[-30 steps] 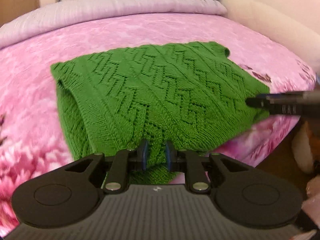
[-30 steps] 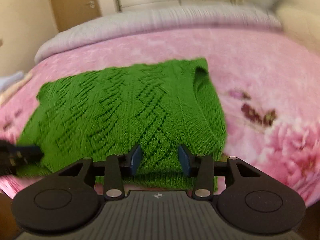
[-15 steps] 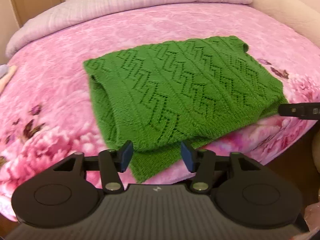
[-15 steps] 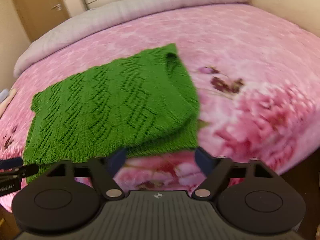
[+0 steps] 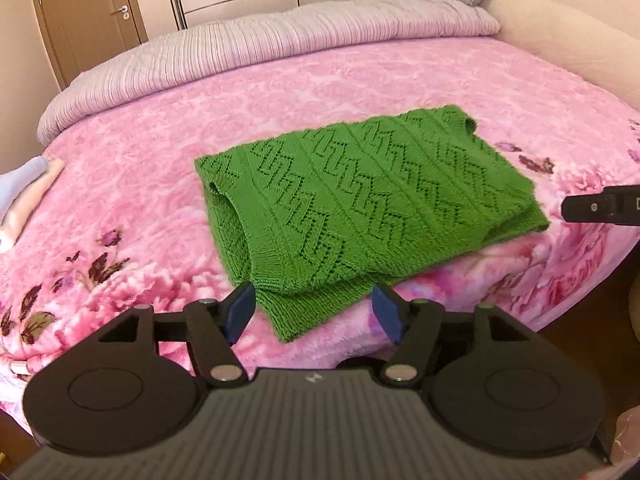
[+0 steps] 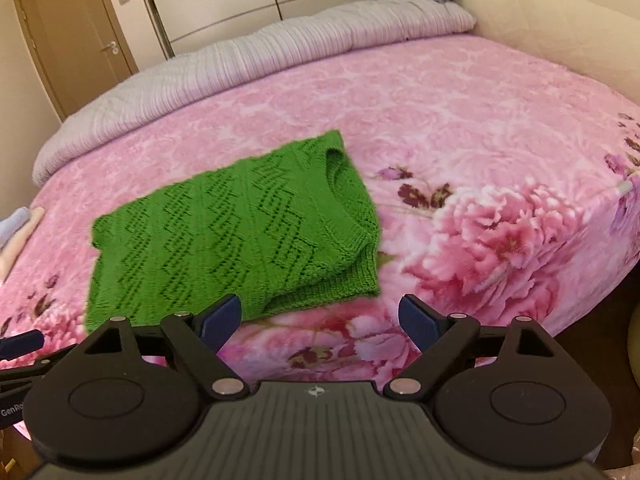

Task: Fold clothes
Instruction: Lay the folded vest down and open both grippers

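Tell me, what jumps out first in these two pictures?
A bright green knitted sweater with a zigzag pattern lies folded near the front edge of a fluffy pink flowered blanket that covers the bed. At the bottom of each view sits a black claw with blue pads: the left claw, its jaws opening, and the right claw, wide open, both holding nothing. A ribbed lilac duvet lies bunched along the bed's far side.
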### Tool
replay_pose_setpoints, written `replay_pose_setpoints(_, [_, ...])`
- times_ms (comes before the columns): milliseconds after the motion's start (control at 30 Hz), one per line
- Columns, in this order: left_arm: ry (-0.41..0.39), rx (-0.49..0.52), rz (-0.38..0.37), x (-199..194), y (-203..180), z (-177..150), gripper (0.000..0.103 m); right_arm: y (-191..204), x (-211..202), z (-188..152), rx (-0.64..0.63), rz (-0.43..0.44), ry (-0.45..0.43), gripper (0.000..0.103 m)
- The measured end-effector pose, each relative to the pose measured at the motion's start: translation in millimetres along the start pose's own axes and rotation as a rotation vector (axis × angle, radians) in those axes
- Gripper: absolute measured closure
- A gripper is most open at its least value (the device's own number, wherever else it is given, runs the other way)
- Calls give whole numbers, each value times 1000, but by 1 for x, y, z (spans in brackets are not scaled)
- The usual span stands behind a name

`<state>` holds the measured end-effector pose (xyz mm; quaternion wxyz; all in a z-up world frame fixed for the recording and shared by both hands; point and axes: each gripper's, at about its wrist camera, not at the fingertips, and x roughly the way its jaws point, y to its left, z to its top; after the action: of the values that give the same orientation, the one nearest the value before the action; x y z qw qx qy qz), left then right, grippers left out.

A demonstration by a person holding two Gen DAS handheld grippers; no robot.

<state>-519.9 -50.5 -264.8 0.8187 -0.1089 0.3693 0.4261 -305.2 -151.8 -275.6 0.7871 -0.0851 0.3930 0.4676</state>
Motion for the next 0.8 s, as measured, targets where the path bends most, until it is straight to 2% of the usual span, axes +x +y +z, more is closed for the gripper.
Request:
replay_pose_setpoints(233, [-1,-1,6,-8,0,-6,40,5,-5,-6,-3,9,4,15])
replay_pose_setpoints(800, [93,-30,2,27,9,-13,38,20,34,-11,-45,-6,111,15])
